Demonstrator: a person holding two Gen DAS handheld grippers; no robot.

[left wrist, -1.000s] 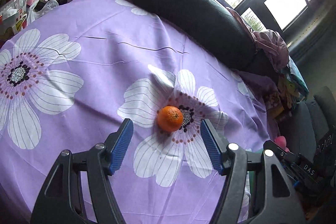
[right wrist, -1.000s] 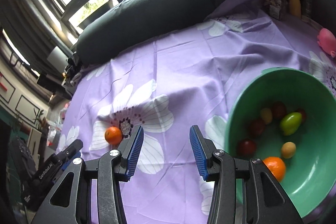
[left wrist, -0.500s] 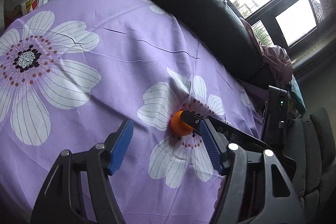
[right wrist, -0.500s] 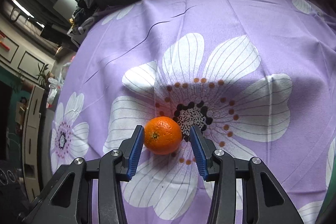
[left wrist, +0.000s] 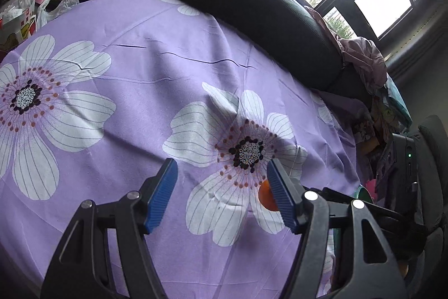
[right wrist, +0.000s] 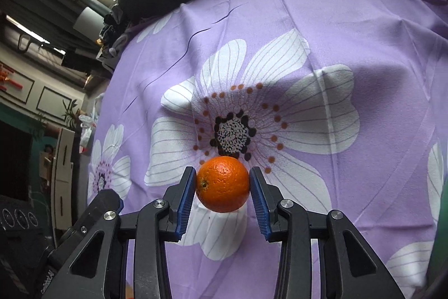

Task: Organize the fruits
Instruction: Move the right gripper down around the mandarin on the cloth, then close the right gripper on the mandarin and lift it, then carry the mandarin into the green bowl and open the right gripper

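The right gripper (right wrist: 222,188) holds the orange (right wrist: 223,183) between its blue fingers (right wrist: 185,198), both pads pressed against the fruit's sides. The orange sits at lower centre of the right wrist view, in front of the dark centre of a white flower printed on the purple cloth (right wrist: 350,41). The fruit is nearly round, with no clear long axis; its stem dimple points to the left of the frame, toward the left pad. Whether the fruit rests on the cloth or is raised off it cannot be determined.

The left gripper (left wrist: 222,194) has its fingers spread wide with nothing between them. In the left wrist view, only an edge of the orange (left wrist: 264,198) shows at lower right, the rest hidden behind the right-hand blue pad.

A long dark cushion (left wrist: 252,10) lies along the upper edge of the cloth. A green bowl (left wrist: 364,191) is mostly hidden at right behind gripper hardware. A white plastic bag (left wrist: 56,4) sits at upper left. Crumpled clothing (left wrist: 364,58) lies at upper right, below the bright windows (left wrist: 383,7).
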